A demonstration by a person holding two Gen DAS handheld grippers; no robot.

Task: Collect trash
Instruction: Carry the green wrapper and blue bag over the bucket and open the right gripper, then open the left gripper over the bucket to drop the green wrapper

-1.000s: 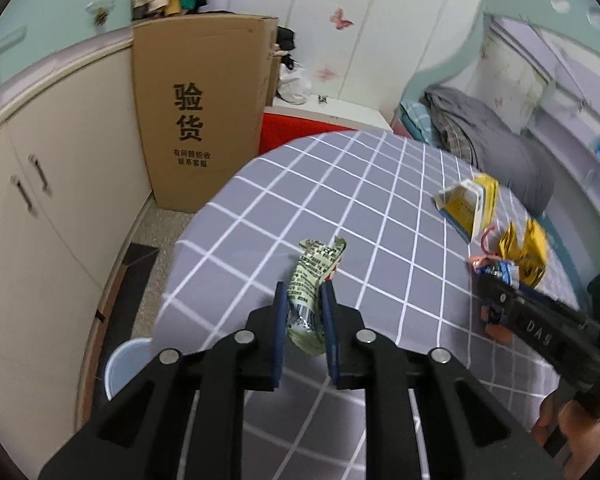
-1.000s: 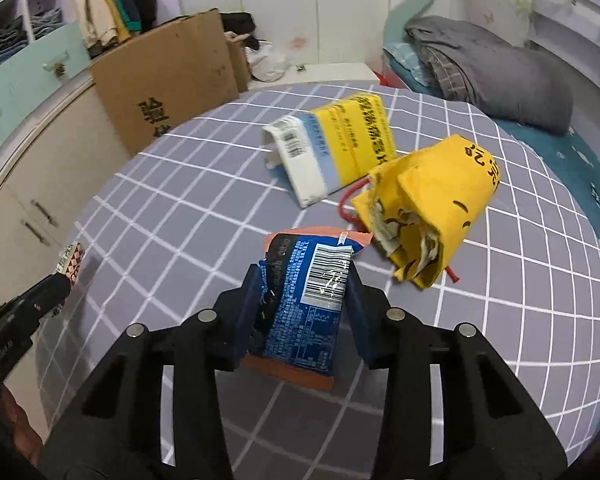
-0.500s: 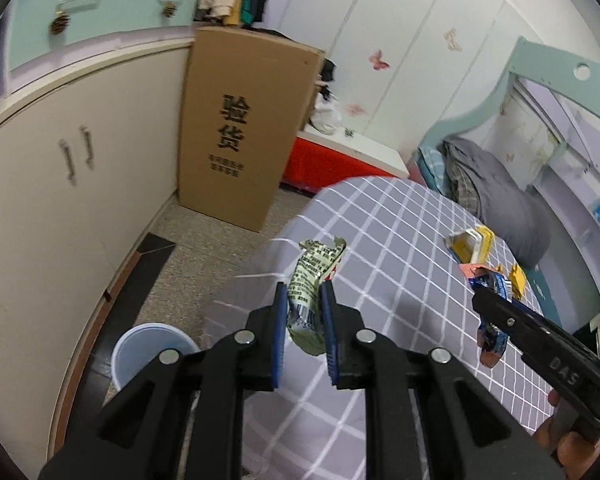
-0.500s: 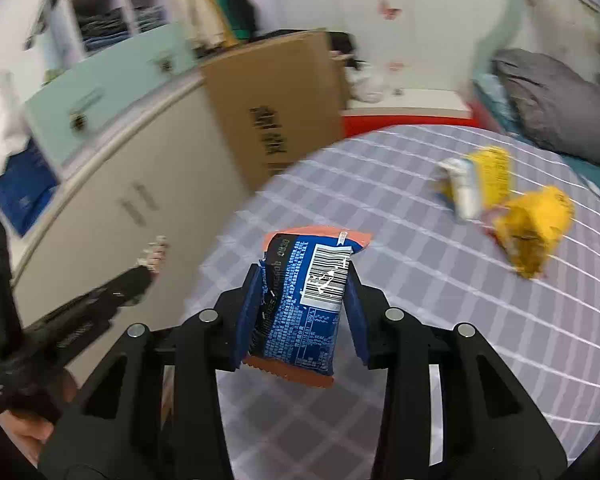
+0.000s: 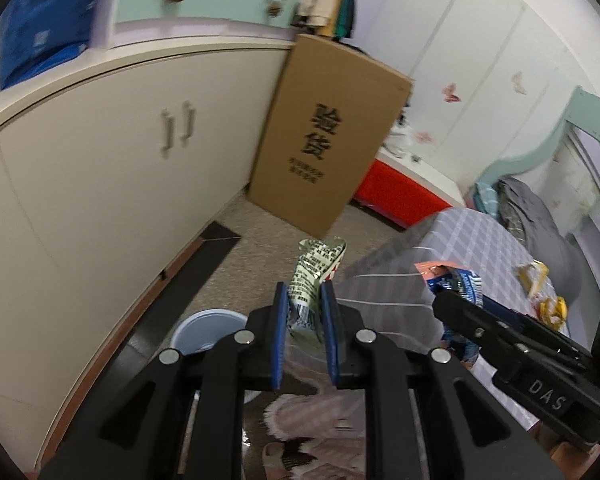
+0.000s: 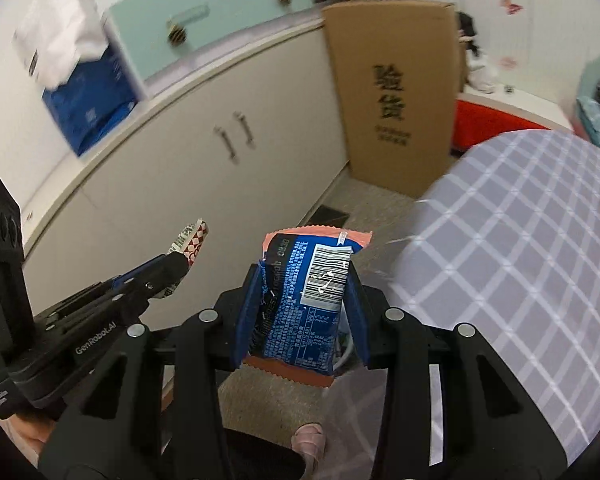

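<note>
Two grippers in view, each clamped on a piece of trash. Left gripper [image 5: 304, 308] pinched narrow on a crumpled green-and-white wrapper [image 5: 314, 272]; wrapper standing up between the blue pads, top end flared, held over the floor beyond the table edge. Right gripper [image 6: 304, 300] closed on a blue packet [image 6: 308, 300] with orange crimped ends and a barcode; packet upright between the pads, wider than the wrapper, also off the table and above the floor. Seen from the left wrist: right gripper [image 5: 472, 312] to the right, packet [image 5: 456, 284] at its tip, just beside the table edge. Seen from the right wrist: left gripper [image 6: 176, 268] to the left, wrapper [image 6: 192, 240] poking from its tip. Pale blue bin [image 5: 204, 328] on the floor below and left of the left gripper, partly hidden by the fingers. Table [image 6: 520, 248] with grey checked cloth on the right. More yellow trash [image 5: 540, 284] left on the far part of the cloth, blurred. Tall cardboard box [image 5: 328, 136] leaning against cream cabinets [image 5: 100, 184]. Pink slipper [image 6: 310, 436] at the bottom edge, under the right gripper.
</note>
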